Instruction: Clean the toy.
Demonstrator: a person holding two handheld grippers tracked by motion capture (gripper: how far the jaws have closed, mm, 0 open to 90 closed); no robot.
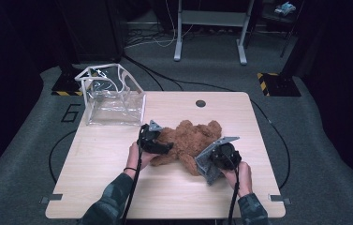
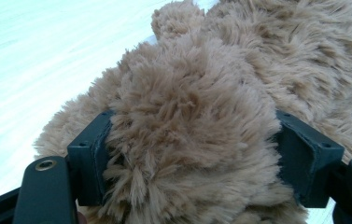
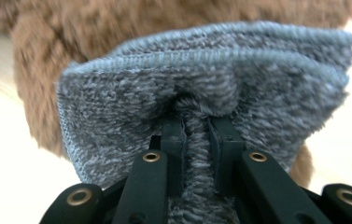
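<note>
Your left gripper (image 2: 197, 158) clamps the brown teddy bear's (image 1: 190, 140) furry limb; your right gripper (image 3: 197, 140) pinches a grey cloth (image 3: 201, 79) against it.

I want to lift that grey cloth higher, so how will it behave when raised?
Probably floppy: the grey cloth bunches and folds where the right gripper pinches it. Likely light, hanging from one pinch. Its looped pile may catch on the teddy bear beside it.
</note>
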